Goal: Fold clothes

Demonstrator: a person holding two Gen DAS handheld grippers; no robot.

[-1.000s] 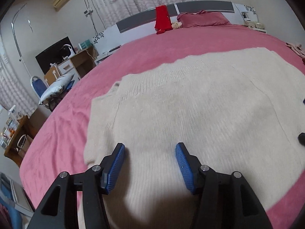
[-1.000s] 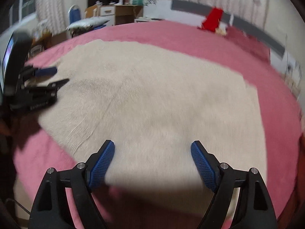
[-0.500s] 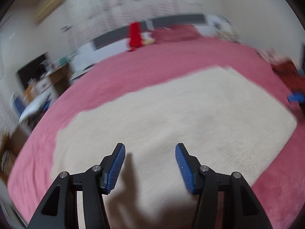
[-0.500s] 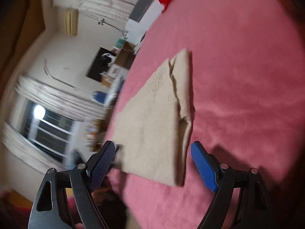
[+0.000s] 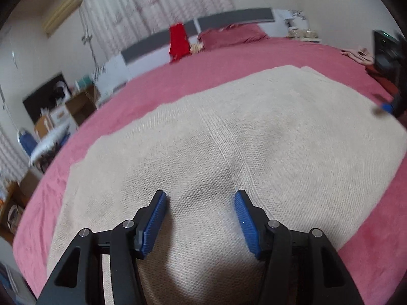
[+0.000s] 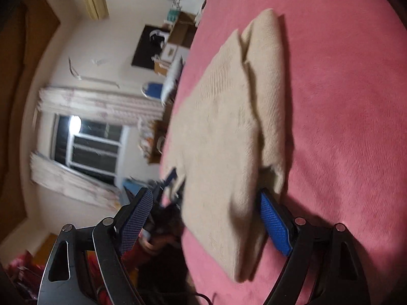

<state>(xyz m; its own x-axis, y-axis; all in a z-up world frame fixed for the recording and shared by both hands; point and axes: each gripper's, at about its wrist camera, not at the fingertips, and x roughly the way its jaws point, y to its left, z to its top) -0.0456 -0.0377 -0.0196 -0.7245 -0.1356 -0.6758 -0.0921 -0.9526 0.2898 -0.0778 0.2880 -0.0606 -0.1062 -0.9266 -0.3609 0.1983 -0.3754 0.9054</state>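
While both grippers gape wide, left gripper [image 5: 201,216] hovers over cream knit sweater [image 5: 241,147]; right gripper [image 6: 206,218] straddles its edge on pink bedspread [image 6: 343,101].

It was a home bedroom: a wide bed [image 5: 229,76] under a pink blanket filled most of the view, with a pillow [image 5: 234,34] against a grey headboard [image 5: 234,17]. Patterned curtains [image 5: 152,2] hung behind it, an air conditioner [image 5: 62,12] sat high on the wall, and a cluttered wooden desk [image 5: 81,104] stood beside the bed.
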